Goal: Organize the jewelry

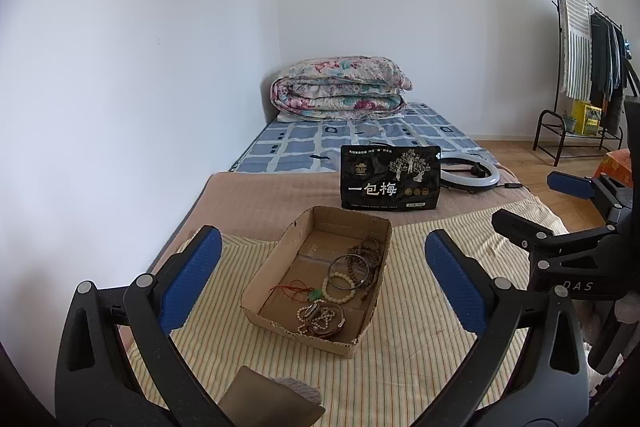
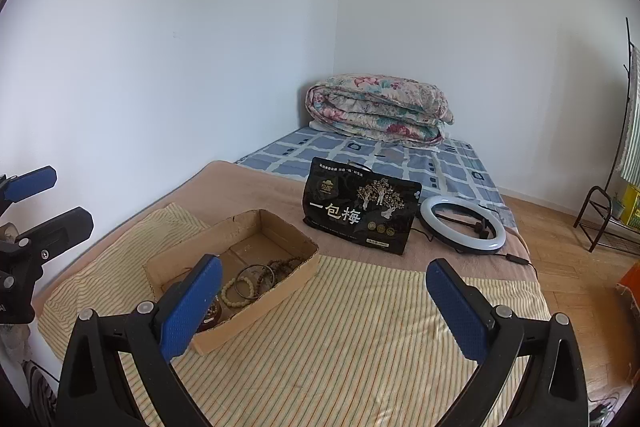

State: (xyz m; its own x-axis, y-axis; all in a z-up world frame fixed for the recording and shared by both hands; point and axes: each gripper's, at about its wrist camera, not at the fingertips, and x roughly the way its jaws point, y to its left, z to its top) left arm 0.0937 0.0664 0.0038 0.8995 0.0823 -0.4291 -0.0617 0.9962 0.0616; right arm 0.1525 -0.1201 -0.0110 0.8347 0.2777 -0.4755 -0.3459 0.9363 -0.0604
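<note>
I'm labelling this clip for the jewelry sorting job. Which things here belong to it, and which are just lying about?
Belongs to the job:
cardboard tray
bracelets and bead strands lying inside it
left gripper, open
right gripper, open

Just lying about:
black snack bag
ring light
folded floral quilt
clothes rack

Bracelets [image 1: 342,281] lie in the box [image 1: 267,281] on the cloth [image 1: 420,347], pouch [image 1: 390,177] behind it.
</note>
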